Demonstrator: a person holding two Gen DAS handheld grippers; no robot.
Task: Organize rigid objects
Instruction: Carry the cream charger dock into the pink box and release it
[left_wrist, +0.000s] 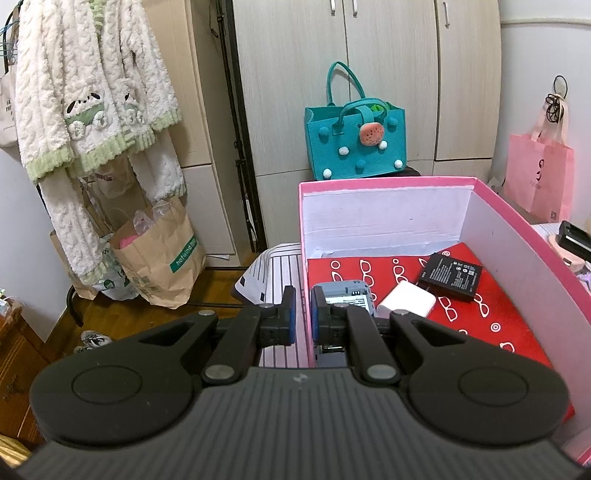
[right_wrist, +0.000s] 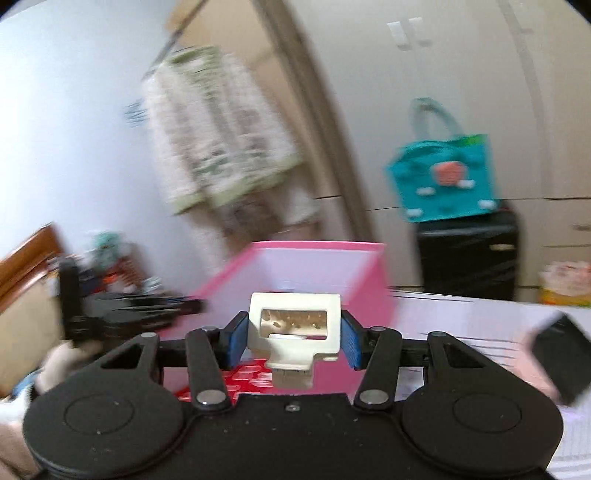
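Observation:
A pink box with a red patterned floor holds a black battery, a white charger block and a grey device. My left gripper is shut on the box's left wall, one finger outside and one inside. In the blurred right wrist view, my right gripper is shut on a cream plastic piece with a rectangular window. It holds the piece in the air just in front of the pink box. The left gripper shows as a dark blur at that box's left side.
A teal felt bag stands behind the box on a black case. A black object lies on the striped surface to the right. Hanging fleece clothes and paper bags are on the left, and a pink bag on the right.

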